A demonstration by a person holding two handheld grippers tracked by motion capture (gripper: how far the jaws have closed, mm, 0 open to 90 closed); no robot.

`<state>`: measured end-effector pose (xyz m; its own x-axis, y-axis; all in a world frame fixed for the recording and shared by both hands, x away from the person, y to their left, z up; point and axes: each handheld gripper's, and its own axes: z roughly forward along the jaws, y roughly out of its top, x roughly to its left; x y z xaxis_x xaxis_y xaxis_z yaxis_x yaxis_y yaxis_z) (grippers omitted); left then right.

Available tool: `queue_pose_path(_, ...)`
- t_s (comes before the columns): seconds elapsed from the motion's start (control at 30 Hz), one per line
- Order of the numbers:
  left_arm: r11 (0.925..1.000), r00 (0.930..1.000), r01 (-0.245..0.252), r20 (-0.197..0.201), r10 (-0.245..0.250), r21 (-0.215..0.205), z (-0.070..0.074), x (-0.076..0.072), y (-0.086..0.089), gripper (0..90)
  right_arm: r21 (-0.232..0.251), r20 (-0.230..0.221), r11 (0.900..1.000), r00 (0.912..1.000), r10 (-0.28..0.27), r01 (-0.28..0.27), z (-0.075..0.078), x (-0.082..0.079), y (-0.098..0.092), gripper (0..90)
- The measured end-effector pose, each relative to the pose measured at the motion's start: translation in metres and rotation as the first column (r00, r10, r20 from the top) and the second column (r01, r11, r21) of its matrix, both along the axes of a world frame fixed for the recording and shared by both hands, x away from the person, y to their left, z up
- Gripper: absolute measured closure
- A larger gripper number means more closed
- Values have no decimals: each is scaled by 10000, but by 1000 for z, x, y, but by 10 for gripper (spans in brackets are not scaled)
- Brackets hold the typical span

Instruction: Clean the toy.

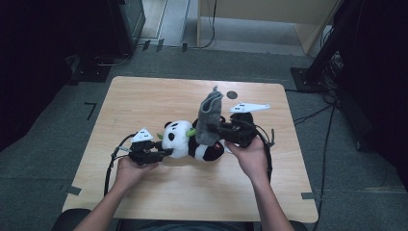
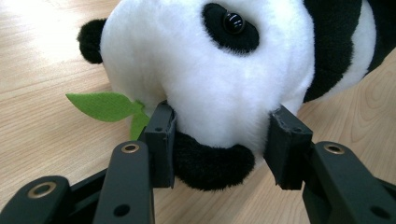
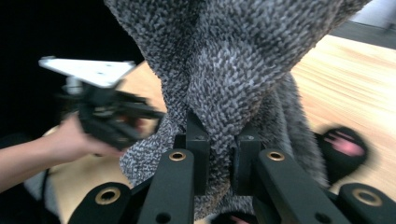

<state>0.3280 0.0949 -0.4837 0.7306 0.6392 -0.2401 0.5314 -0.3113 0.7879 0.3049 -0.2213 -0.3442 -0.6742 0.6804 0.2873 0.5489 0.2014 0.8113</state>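
1. Two hand-held grippers work over one light wooden table (image 1: pixel 159 192), and between them lies a black-and-white plush panda toy (image 1: pixel 185 139) on its side, near the table's middle.
2. At the left in the high view, the left gripper (image 1: pixel 161 154) lies low on the table and its jaws are clamped on the panda's head; the left gripper view shows the two black pads (image 2: pixel 161 140) pressed into the white fur on either side of a black ear, at a middling width.
3. A small green felt leaf (image 2: pixel 105 106) sticks out from the panda's mouth, lying on the wood just beside the left-hand pad.
4. Further right, a grey knitted sock (image 1: pixel 209 118) stands upright over the panda's body, its open cuff hanging down onto the toy; whether any part of the panda is inside it I cannot tell.
5. At the right, the right gripper (image 1: pixel 222 129) pinches that sock; the right gripper view shows the jaws drawn narrow on a fold of the grey knit (image 3: pixel 219 93).
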Motion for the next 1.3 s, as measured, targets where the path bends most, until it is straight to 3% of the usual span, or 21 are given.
queue_pose_path(0.2,10000,10000,-9,-61,9,-43,1,-1,0,515,95,24,9892,9892,1462,-1462,-3,-10,50,822)
queue_pose_path(0.37,10000,10000,-33,-90,32,-40,1,-2,0,514,43,-221,9757,9754,2192,-2191,-23,-7,83,821)
queue_pose_path(0.47,10000,9999,-46,-92,46,-44,1,-3,-1,513,-241,-580,9762,9751,2141,-2157,-43,1,93,818)
queue_pose_path(0.53,10000,9999,-47,-92,47,-27,1,-4,-1,513,-952,-768,9779,9808,1793,-1862,-57,6,98,813)
queue_pose_path(0.63,9999,9999,-41,-96,42,94,1,-4,-1,515,-1751,-946,9736,9868,1315,-1466,-75,13,99,805)
queue_pose_path(0.7,10000,9999,-62,-140,62,49,1,-3,-1,516,-1685,-1041,9747,9859,1307,-1470,-80,17,95,805)
queue_pose_path(0.9,10000,9998,-26,-206,27,61,1,-2,0,518,-2592,-897,9603,9926,824,-1031,-73,15,82,810)
queue_pose_path(1.1,10000,9993,-36,-371,34,-53,2,0,1,519,-2823,-775,9549,9943,730,-922,-66,15,64,815)
queue_pose_path(1.3,9999,9989,-45,-470,39,-127,3,2,1,519,-2580,-832,9645,9959,361,-565,-61,18,42,813)
